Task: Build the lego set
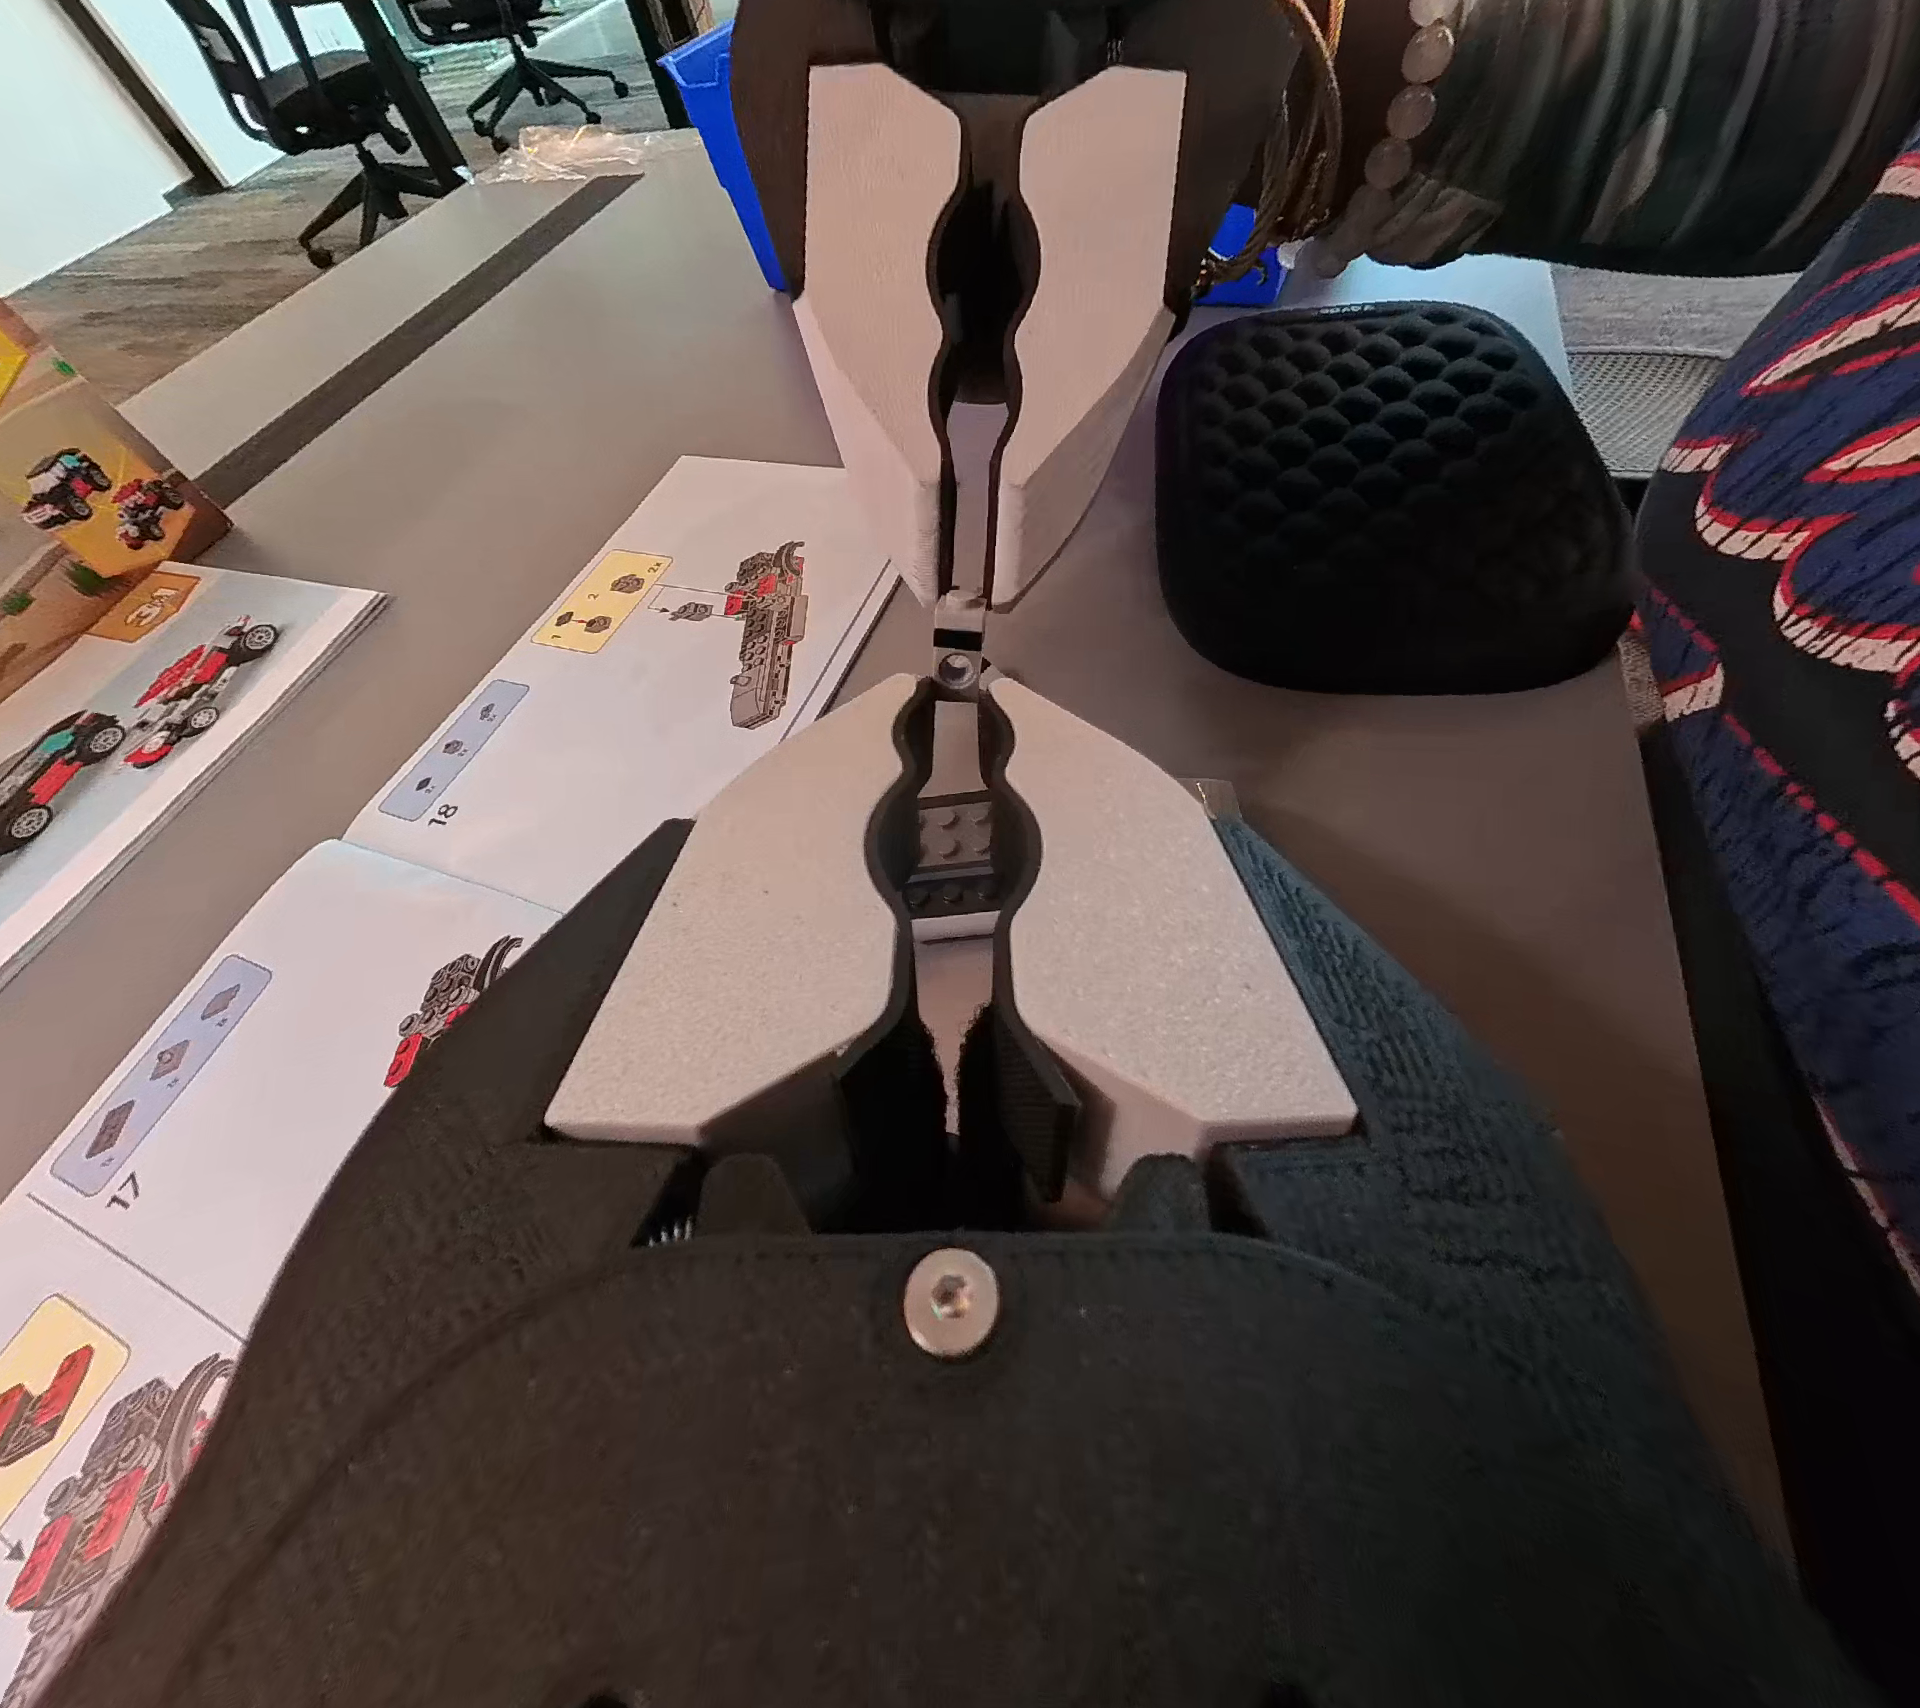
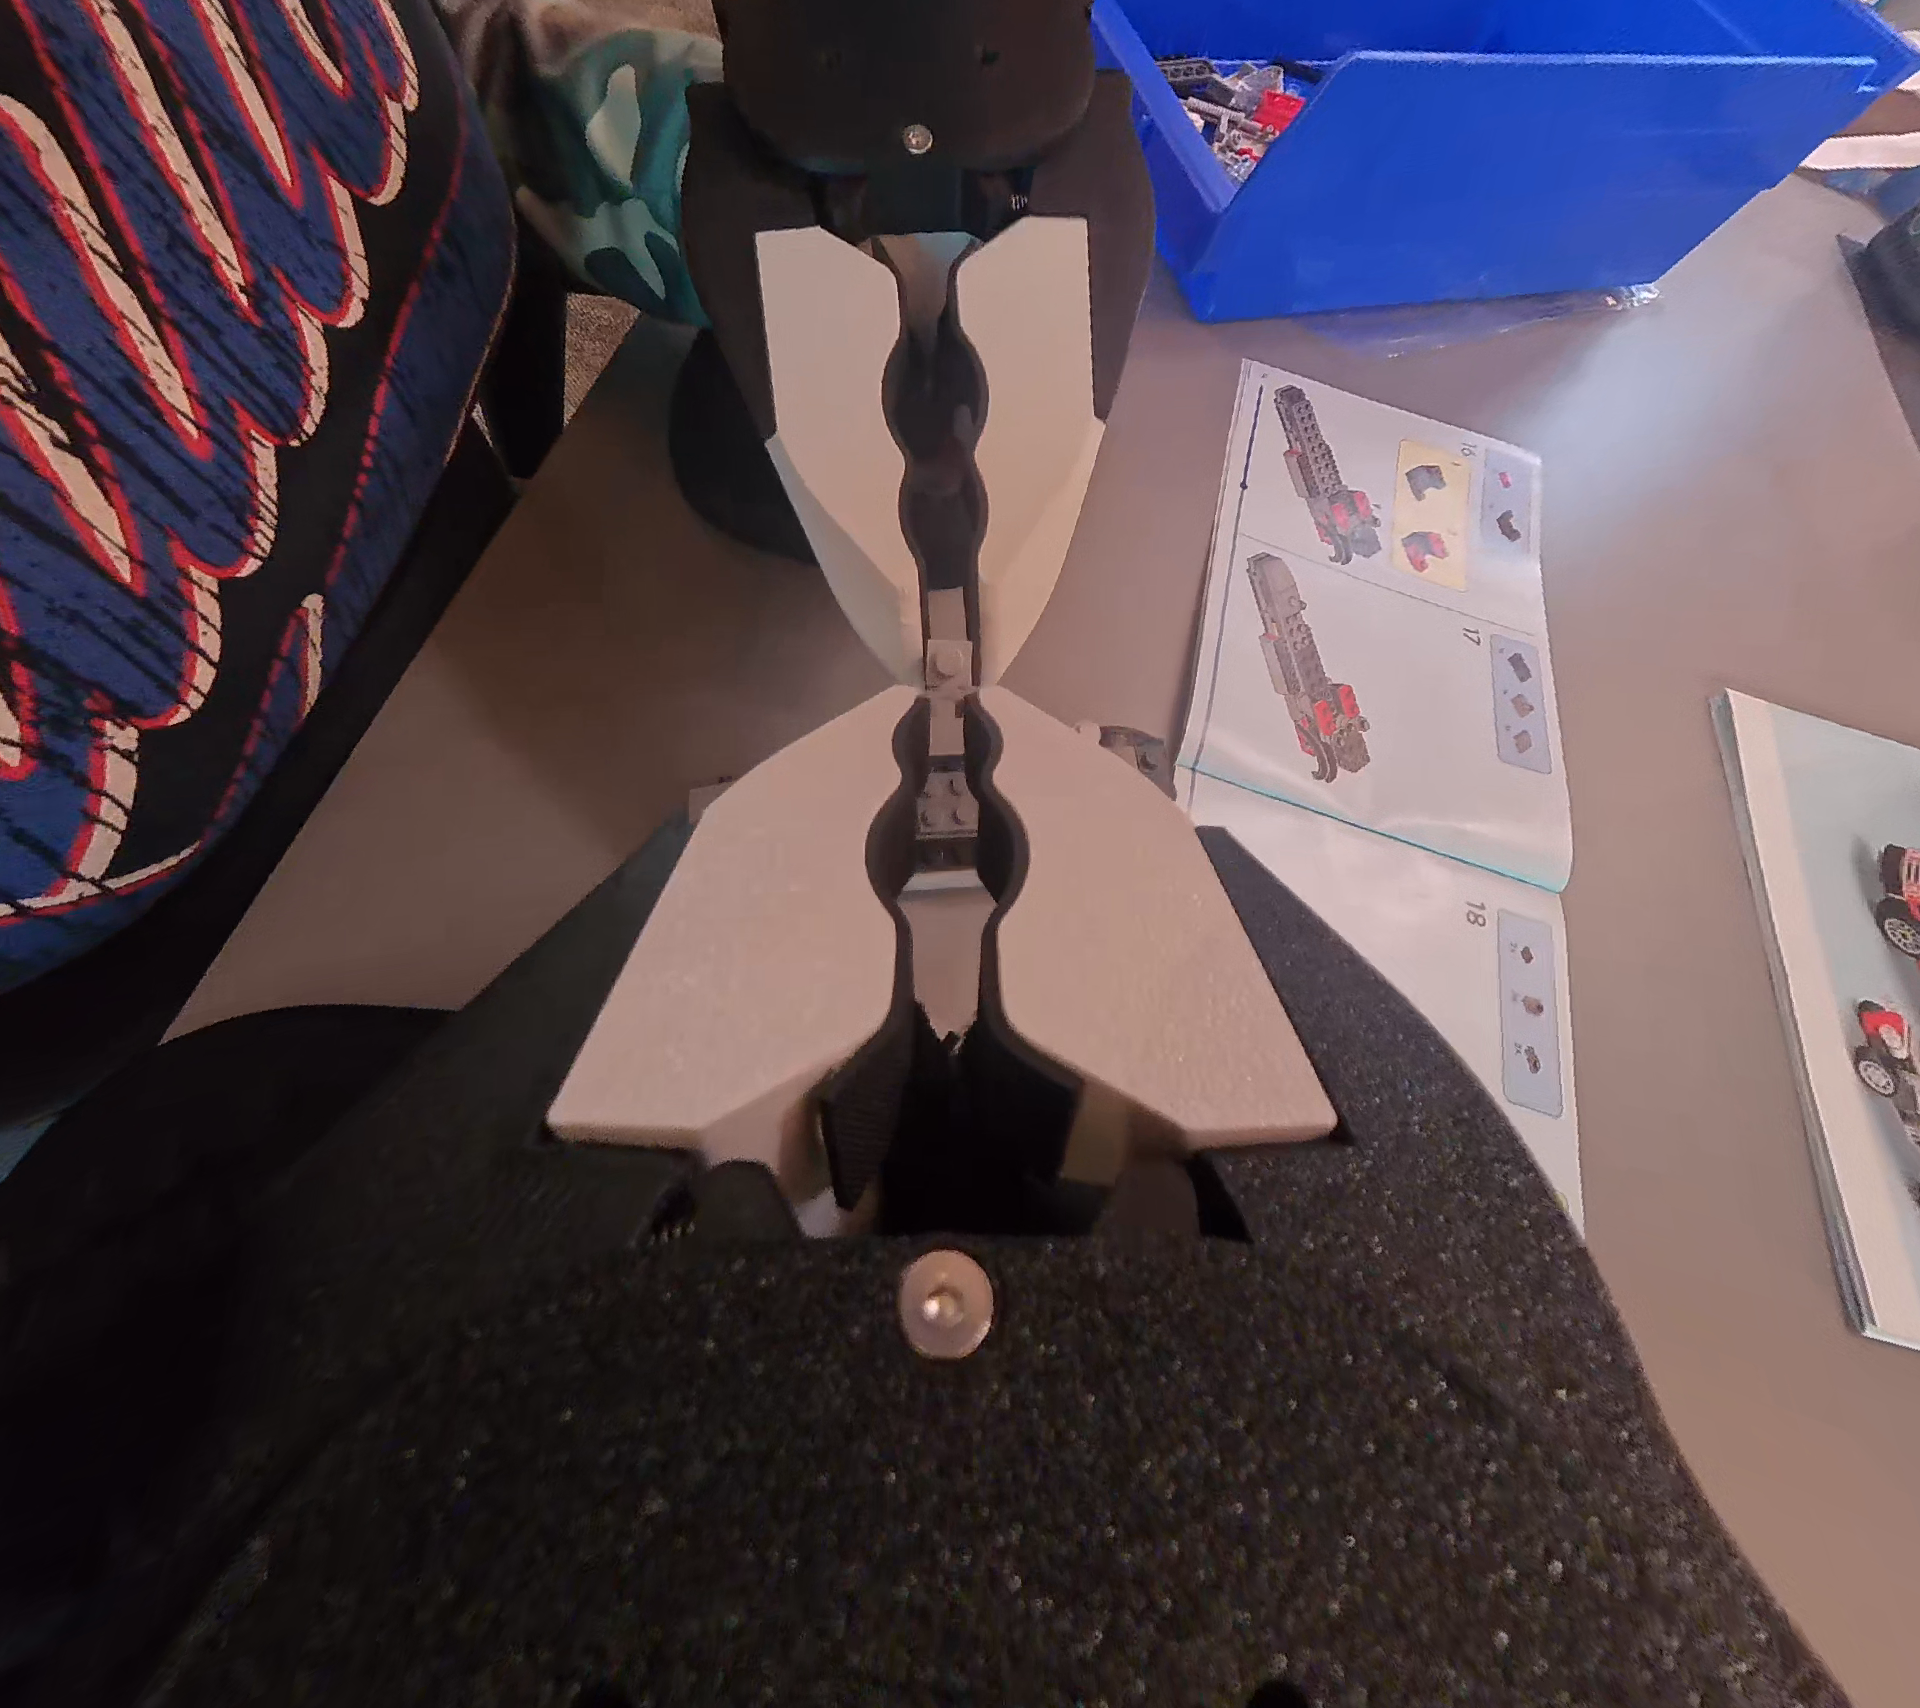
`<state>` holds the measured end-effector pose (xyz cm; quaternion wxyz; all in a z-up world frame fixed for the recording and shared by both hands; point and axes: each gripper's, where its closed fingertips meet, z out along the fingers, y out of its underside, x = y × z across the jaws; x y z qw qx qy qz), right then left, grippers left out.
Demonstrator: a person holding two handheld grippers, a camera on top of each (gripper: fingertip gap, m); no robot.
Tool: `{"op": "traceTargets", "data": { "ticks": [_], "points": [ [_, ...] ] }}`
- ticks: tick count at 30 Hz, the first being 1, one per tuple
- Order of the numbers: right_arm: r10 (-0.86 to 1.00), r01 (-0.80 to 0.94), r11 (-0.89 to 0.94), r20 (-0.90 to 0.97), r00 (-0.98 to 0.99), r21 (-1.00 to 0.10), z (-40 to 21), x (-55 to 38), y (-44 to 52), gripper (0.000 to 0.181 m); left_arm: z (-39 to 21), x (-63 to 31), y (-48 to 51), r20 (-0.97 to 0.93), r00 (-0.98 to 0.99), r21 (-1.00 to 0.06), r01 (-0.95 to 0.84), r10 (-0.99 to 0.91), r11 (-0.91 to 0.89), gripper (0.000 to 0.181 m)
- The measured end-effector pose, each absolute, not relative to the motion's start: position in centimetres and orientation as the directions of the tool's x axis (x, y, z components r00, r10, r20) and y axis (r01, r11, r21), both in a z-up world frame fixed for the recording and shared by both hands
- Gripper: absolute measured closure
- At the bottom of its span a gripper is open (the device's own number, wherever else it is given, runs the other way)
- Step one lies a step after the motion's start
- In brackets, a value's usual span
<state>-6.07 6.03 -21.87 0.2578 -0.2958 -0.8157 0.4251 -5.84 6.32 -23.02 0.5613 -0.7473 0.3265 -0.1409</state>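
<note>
My left gripper (image 1: 956, 684) and right gripper (image 2: 940, 694) meet tip to tip above the grey table (image 1: 468, 411). A long grey lego assembly (image 1: 951, 843) with studs on top lies in the narrow gap between the left fingers. It also shows between the right fingers in the right wrist view (image 2: 943, 811). A small light-grey studded piece (image 1: 956, 624) sits where the tips meet, and shows in the right wrist view too (image 2: 948, 663). Both grippers are shut on the assembly. The right gripper (image 1: 961, 593) comes in from the top of the left view, and the left gripper (image 2: 945, 650) from the top of the right view.
An open instruction booklet (image 1: 644, 671) (image 2: 1382, 619) lies beside the grippers, with a second booklet (image 1: 156, 702) and a lego box (image 1: 73, 463) farther out. A blue parts bin (image 2: 1455, 131) stands behind. A black padded case (image 1: 1382, 495) lies near the person's sleeve (image 1: 1610, 100). Only a small space, under 4 cm, lies between the two pairs of fingers.
</note>
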Motion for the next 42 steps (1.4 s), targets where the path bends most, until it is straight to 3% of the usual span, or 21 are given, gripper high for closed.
{"op": "traceTargets", "data": {
  "ticks": [4, 9, 42],
  "points": [
    [0.722, 0.338, 0.484, 0.15, -0.675, -0.807, -23.6, -5.9, 7.7, 0.175, -23.6, -6.8, 6.6, -0.177, 0.783, -0.905, -0.368, -0.596, -0.215, 0.168],
    [0.705, 0.419, 0.502, 0.078, -0.705, -0.756, -26.8, -5.8, 8.5, 0.175, -26.2, -7.3, 5.9, -0.17, 0.773, -0.82, -0.455, -0.612, -0.348, 0.177],
    [0.619, 0.429, 0.653, 0.115, -0.777, -0.624, -27.8, -6.6, 8.4, 0.175, -26.1, -6.0, 6.2, -0.24, 0.73, -0.8, -0.522, -0.64, -0.295, 0.177]
  ]
}}
